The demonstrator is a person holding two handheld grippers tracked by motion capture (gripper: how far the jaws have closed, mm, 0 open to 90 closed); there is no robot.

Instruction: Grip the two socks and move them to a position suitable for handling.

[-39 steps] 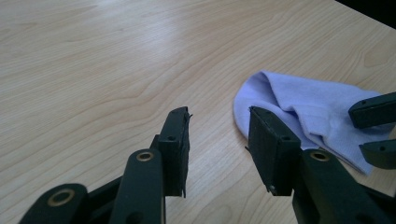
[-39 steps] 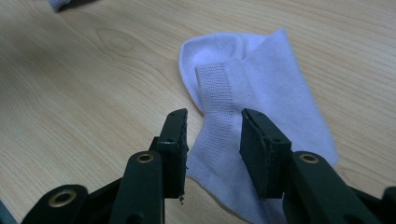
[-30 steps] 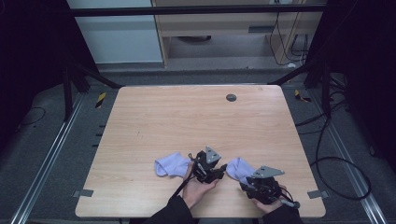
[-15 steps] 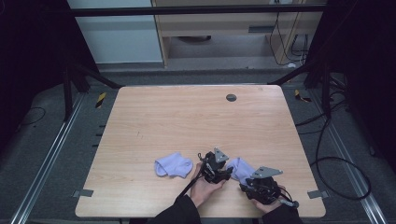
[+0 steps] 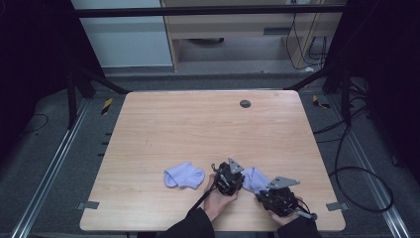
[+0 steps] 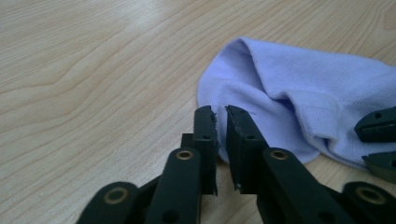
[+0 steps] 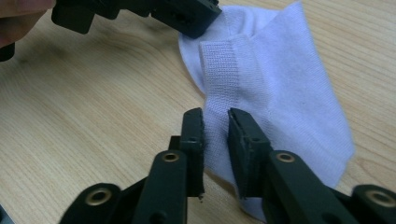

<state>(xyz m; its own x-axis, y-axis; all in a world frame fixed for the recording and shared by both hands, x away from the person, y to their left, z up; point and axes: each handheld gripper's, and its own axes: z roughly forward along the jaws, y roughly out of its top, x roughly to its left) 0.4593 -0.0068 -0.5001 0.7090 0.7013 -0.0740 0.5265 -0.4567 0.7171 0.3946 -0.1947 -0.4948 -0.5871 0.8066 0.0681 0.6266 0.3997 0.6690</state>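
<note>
- Clearly the grasp step: near the tabletop's (image 5: 148, 129) front edge, the right hand-held gripper (image 7: 215, 122) has just closed onto the sock's (image 7: 275, 88) cuff.
- Just beyond, left hand-held gripper (image 6: 220, 119) has just closed, pinching its rim.
- Next: lift together, cloth taut.
- Second sock (image 5: 184, 175) lies leftward.

In your high view, the left gripper (image 5: 229, 177) and right gripper (image 5: 277, 197) cover most of the pale sock (image 5: 255, 177) between them, so you cannot tell whether the pads press the cloth. In your left gripper view, that sock runs off the right edge. The dark disc (image 5: 245, 103) far up the table is too small to identify, perhaps a cable hole.
</note>
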